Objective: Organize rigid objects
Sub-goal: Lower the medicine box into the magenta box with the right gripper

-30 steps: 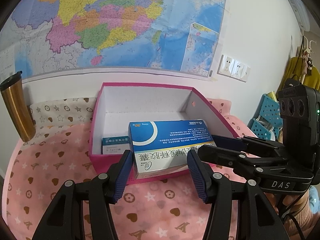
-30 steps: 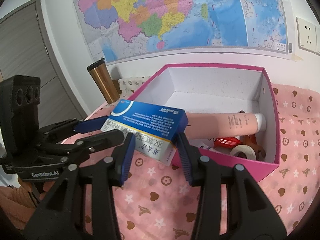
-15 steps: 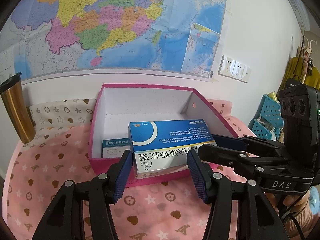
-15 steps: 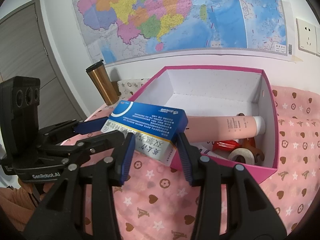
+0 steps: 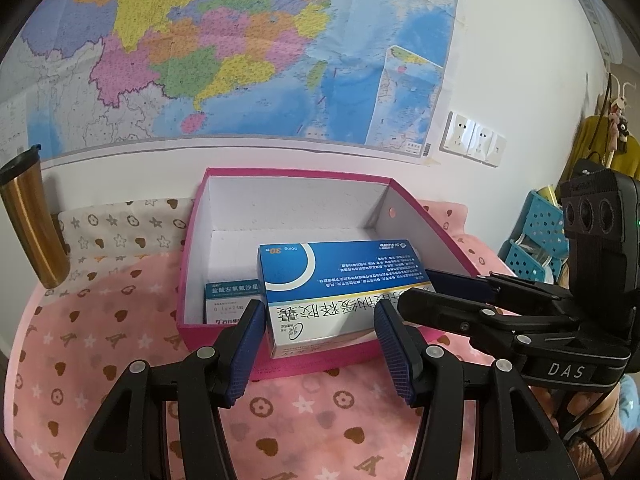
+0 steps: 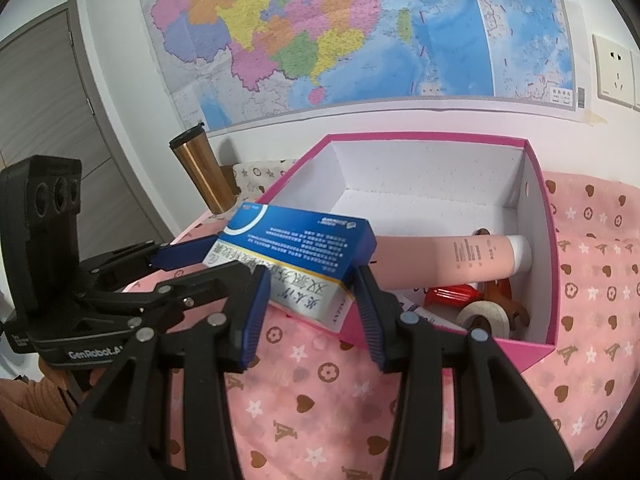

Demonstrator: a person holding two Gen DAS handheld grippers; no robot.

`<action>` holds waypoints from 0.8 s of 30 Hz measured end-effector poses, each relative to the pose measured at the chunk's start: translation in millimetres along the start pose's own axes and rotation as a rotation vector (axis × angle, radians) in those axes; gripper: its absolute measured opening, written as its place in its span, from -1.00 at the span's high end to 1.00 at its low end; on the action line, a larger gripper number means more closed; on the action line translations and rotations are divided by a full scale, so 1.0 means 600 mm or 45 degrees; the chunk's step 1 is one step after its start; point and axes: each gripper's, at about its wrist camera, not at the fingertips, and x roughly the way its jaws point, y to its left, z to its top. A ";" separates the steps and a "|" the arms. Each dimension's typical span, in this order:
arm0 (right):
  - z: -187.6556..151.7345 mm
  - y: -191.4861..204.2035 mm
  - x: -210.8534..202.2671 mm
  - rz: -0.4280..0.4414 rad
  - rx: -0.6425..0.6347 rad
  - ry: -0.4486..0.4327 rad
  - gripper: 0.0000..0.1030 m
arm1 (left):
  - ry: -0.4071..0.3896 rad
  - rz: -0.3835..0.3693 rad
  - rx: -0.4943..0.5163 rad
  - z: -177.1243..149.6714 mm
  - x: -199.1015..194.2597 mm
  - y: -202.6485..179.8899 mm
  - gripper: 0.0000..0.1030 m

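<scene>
A blue-and-white medicine box [image 5: 340, 272] hangs over the near wall of the pink storage box [image 5: 296, 174], and both grippers grip it. My left gripper [image 5: 320, 320] is shut on its near end, pads against both sides. My right gripper [image 5: 416, 290] reaches in from the right and clamps the box's right end. In the right wrist view the same medicine box [image 6: 296, 236] sits tilted between the pads of my right gripper [image 6: 310, 288], while my left gripper [image 6: 224, 258] holds it from the left. A small teal carton [image 5: 232, 300] stands inside the storage box.
The storage box [image 6: 424, 138] also holds a pink tube [image 6: 440, 256], a red item [image 6: 452, 294] and a tape roll [image 6: 486, 314]. A gold tumbler [image 5: 28, 220] stands at the left by the wall. Blue baskets [image 5: 536, 236] sit at the right. A pink patterned cloth [image 6: 320, 400] covers the table.
</scene>
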 end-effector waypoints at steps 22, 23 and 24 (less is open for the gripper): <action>0.016 -0.010 0.025 0.008 0.025 0.007 0.10 | 0.001 0.026 -0.015 0.009 0.022 0.015 -0.09; 0.017 -0.011 0.027 0.008 0.027 0.008 0.10 | 0.002 0.027 -0.016 0.009 0.023 0.016 -0.09; 0.018 -0.011 0.030 0.007 0.029 0.009 0.10 | 0.003 0.027 -0.017 0.010 0.025 0.017 -0.09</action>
